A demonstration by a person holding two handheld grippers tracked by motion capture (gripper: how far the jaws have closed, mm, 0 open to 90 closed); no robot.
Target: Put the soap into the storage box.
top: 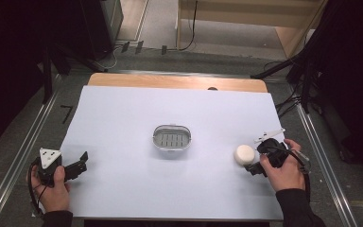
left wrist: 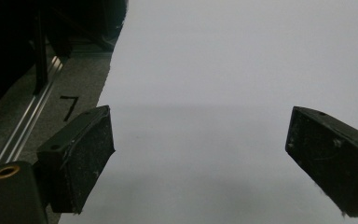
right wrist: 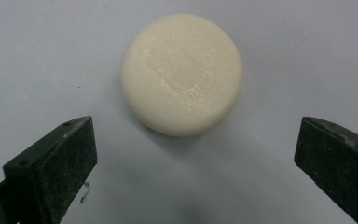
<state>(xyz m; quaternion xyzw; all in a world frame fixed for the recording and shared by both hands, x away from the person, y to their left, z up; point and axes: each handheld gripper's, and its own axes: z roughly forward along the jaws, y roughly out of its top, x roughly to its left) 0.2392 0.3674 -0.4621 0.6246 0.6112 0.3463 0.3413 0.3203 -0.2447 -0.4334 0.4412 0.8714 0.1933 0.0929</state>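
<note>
A round cream soap bar (top: 244,154) lies on the white table cover at the right. In the right gripper view the soap bar (right wrist: 182,73) sits just ahead of the jaws, and my right gripper (right wrist: 196,161) is open, its jaws wide on either side and apart from the soap. From above, the right gripper (top: 257,158) is right beside the soap. A small oval metal soap dish (top: 171,137) with a slotted insert stands at the table's middle. My left gripper (top: 81,162) rests at the front left, open; the left gripper (left wrist: 200,158) has bare cover between its jaws.
The white cover (top: 123,109) spans the table, with a wooden strip (top: 177,82) at the far edge. Metal rails (top: 26,142) run along both sides on grey floor. Dark stands and cables (top: 293,99) sit at the far right.
</note>
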